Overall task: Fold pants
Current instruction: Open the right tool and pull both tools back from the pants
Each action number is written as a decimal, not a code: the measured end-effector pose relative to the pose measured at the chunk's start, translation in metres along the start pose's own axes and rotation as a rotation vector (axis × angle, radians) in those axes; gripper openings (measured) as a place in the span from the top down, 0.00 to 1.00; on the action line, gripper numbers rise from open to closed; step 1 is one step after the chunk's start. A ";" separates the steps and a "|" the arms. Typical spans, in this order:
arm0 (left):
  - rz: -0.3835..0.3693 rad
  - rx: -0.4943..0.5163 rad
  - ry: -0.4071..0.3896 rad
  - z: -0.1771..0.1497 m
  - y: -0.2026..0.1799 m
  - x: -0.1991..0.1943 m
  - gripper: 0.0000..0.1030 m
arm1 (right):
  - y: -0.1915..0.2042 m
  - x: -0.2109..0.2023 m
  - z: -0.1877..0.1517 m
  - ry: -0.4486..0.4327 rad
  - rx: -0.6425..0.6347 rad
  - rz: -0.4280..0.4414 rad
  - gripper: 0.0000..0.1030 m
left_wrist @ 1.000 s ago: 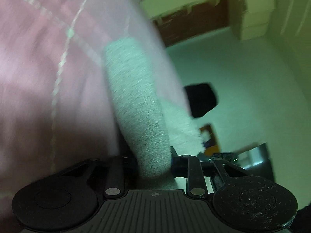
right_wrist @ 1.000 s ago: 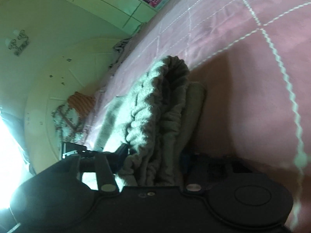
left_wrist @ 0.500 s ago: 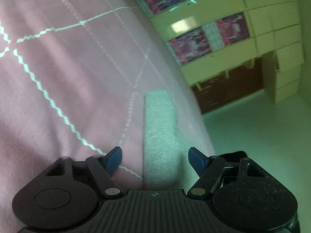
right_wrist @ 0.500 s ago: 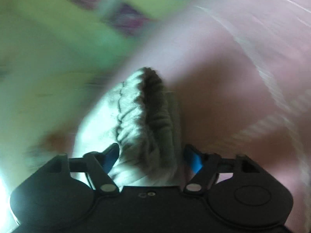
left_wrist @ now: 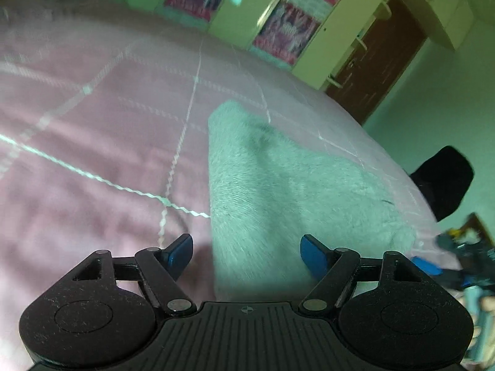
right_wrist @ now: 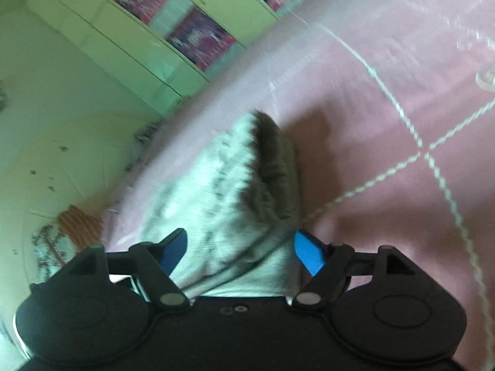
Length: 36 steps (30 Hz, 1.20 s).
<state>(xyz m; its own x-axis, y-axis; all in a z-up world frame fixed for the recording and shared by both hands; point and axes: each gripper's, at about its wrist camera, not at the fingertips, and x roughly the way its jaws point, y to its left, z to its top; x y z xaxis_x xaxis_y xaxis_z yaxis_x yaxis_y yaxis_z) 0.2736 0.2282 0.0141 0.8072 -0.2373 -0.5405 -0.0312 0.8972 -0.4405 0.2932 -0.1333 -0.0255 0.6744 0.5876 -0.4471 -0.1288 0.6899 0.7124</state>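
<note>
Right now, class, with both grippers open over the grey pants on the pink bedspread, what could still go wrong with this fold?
1. The pants lie close to the edge of the bedspread, so they might slide off.
2. The bunched waistband stands up in a ridge and could spring the fold open.
3. The right gripper, whose jaws have just been opening, has cloth between its fingers; pulling away may drag it. The left gripper looks less likely to snag.

The pants (left_wrist: pixel 278 185) are light grey and fuzzy-looking, folded into a flat bundle lying on the pink bed cover (left_wrist: pixel 92 154). From the right wrist view the gathered, ribbed waistband end (right_wrist: pixel 266 173) sits bunched on top, layers stacked.
</note>
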 end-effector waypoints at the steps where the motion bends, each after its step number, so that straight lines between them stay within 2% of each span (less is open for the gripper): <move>1: 0.016 0.017 -0.017 -0.004 -0.006 -0.010 0.23 | 0.003 -0.010 -0.004 -0.018 -0.008 0.012 0.19; 3: 0.041 0.046 -0.053 -0.017 -0.009 -0.033 0.13 | 0.011 -0.033 -0.014 -0.043 -0.035 0.032 0.13; 6: 0.079 0.058 -0.075 -0.035 -0.011 -0.044 0.13 | 0.022 -0.051 -0.033 -0.052 -0.085 0.030 0.07; 10: 0.082 0.022 -0.068 -0.046 -0.006 -0.058 0.13 | 0.029 -0.052 -0.050 -0.066 -0.086 -0.045 0.06; 15: 0.099 0.015 -0.090 -0.064 -0.017 -0.083 0.12 | 0.038 -0.079 -0.067 -0.109 -0.134 -0.119 0.06; 18: 0.124 0.041 -0.102 -0.075 -0.033 -0.100 0.01 | 0.049 -0.096 -0.079 -0.117 -0.174 -0.142 0.04; 22: 0.124 0.054 -0.106 -0.086 -0.061 -0.129 0.01 | 0.069 -0.118 -0.092 -0.128 -0.216 -0.161 0.03; 25: 0.125 0.087 -0.115 -0.094 -0.083 -0.158 0.00 | 0.094 -0.136 -0.101 -0.145 -0.251 -0.203 0.02; 27: 0.131 0.111 -0.117 -0.096 -0.097 -0.177 0.00 | 0.114 -0.151 -0.109 -0.166 -0.291 -0.198 0.01; 32: 0.131 0.140 -0.157 -0.115 -0.130 -0.226 0.00 | 0.159 -0.179 -0.131 -0.183 -0.365 -0.245 0.00; 36: 0.128 0.171 -0.200 -0.133 -0.148 -0.264 0.00 | 0.179 -0.204 -0.150 -0.215 -0.396 -0.254 0.00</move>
<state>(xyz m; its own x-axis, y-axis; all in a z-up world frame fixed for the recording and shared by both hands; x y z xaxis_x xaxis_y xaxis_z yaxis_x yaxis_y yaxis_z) -0.0137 0.1086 0.1263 0.9040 -0.0554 -0.4240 -0.0541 0.9688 -0.2420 0.0238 -0.0664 0.1120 0.8488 0.3091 -0.4289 -0.1786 0.9312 0.3178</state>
